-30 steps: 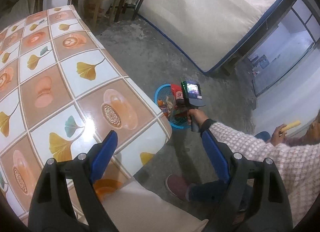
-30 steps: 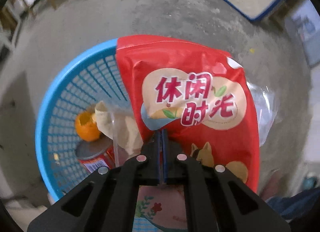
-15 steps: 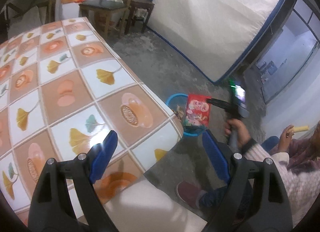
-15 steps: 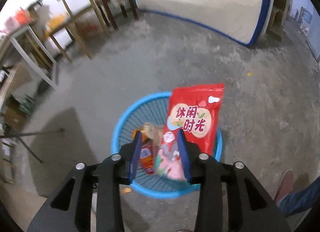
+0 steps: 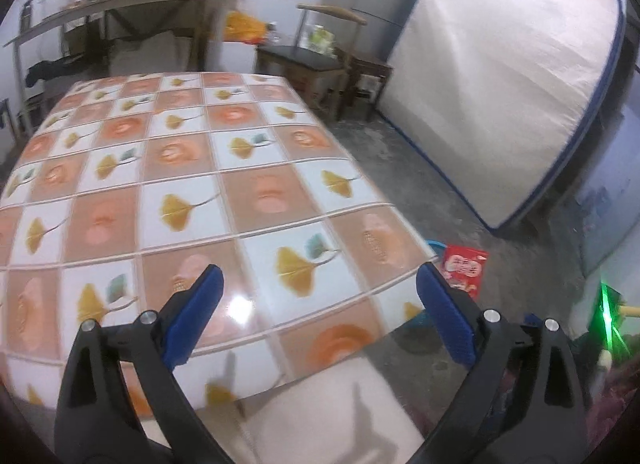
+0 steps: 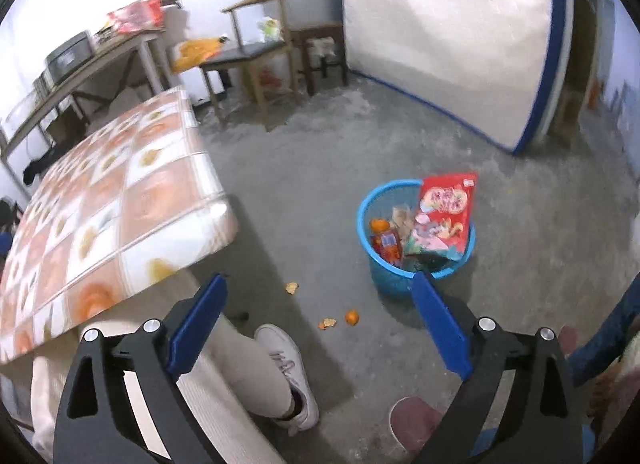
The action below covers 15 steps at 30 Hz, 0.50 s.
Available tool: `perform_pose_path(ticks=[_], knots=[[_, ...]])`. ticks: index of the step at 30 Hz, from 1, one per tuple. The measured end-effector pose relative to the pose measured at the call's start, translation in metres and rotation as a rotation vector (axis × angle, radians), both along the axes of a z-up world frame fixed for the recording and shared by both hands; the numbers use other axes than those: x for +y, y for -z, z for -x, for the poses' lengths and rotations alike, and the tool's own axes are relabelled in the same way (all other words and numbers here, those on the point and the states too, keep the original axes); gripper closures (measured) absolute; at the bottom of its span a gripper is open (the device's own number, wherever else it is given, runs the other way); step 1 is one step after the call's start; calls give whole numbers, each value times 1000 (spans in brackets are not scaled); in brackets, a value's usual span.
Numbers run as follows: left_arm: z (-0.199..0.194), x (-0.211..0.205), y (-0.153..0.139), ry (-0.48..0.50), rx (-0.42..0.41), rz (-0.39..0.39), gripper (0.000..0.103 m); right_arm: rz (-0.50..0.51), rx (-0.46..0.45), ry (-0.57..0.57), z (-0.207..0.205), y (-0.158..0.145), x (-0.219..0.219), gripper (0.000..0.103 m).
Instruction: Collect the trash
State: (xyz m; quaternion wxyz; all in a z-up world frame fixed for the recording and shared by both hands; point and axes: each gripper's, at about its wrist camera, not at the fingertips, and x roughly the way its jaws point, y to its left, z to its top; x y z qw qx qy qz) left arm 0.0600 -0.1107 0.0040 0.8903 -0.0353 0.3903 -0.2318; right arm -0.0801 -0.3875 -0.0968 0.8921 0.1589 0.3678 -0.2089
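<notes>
We have let go of the red bag [image 6: 446, 212]; it now sits in the basket [image 6: 370, 208]. Both the right gripper [image 6: 318, 318] and the left gripper [image 5: 318, 312] are spreading, empty, with peel scraps [image 6: 340, 318] left on the floor.

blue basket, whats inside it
A red snack bag standing up past the basket's rim, an orange and a red can. Anything beneath them is covered.

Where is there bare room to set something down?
The whole patterned tabletop is bare. The floor between table and blue basket is open, apart from orange peel scraps. The basket is crowded, with the red snack bag sticking out.
</notes>
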Motion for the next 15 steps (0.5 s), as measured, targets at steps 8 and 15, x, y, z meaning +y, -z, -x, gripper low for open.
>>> perform_pose_path(ticks=[8,15], knots=[[12,26,-22,-67,-82,-31,9,60,-93,-62,-15,-59,64,7],[17,27,-30,-124,-86,-115,9,51,-75,-54,-29,-73,84,6]])
